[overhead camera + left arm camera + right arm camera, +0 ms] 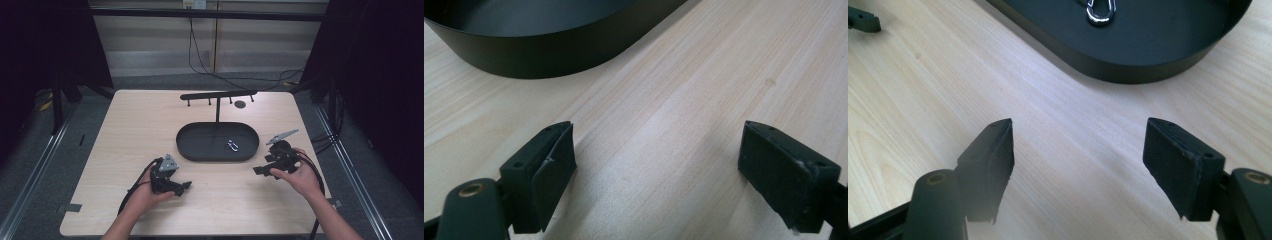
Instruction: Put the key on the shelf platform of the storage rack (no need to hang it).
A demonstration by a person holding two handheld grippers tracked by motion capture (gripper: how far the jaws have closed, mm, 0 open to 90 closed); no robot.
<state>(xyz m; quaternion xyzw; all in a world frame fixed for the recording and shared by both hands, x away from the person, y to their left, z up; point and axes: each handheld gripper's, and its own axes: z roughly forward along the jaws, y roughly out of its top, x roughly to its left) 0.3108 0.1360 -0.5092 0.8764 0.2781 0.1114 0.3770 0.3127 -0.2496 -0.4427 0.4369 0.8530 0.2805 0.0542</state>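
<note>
Pale wood counter (150, 125) carries a black oval tray (190, 145) with a hook stand (218, 95) rising at its far rim, and a small silver clip (233, 145) lies inside the tray, right of its middle. The right gripper (260, 170) rests just right of the tray, nearer the clip than the left gripper (186, 186) at the tray's near-left; both have jaws spread wide, holding nothing. In the right gripper view the clip (1101, 12) lies ahead over the tray wall, cut off by the frame, its long axis hard to judge.
</note>
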